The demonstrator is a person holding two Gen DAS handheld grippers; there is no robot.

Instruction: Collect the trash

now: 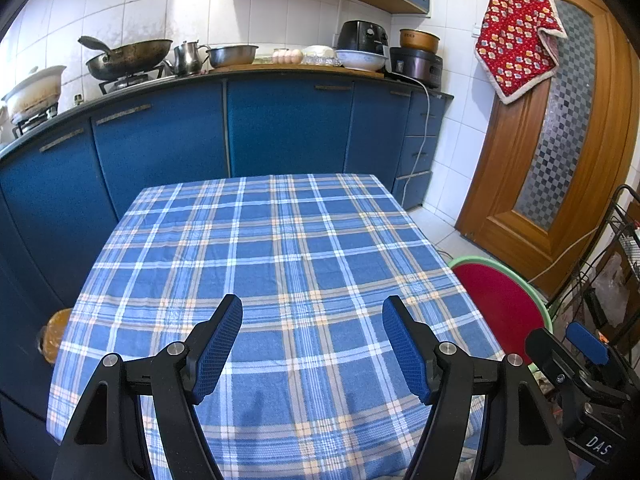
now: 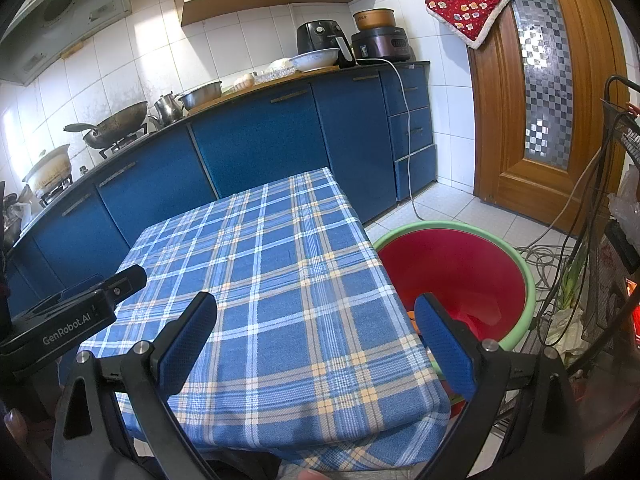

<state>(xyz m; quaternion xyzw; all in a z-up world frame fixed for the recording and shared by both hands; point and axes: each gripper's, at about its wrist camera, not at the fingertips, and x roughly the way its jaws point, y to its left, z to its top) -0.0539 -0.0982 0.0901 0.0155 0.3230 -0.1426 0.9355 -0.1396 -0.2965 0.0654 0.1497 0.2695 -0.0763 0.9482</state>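
Left wrist view is showing both the left gripper (image 1: pixel 312 316) and right gripper (image 2: pixel 316 316) hovering spread and empty over the bare checked tablecloth (image 1: pixel 280 248), no trash visible, so scanning toward the red bin (image 2: pixel 452 268) seems wise.

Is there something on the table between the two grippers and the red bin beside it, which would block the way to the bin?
Nothing visible blocks it. The checked tablecloth is bare, with no trash in view. The red bin stands open on the floor at the table's right edge. Both the left gripper and right gripper are open and hold nothing.
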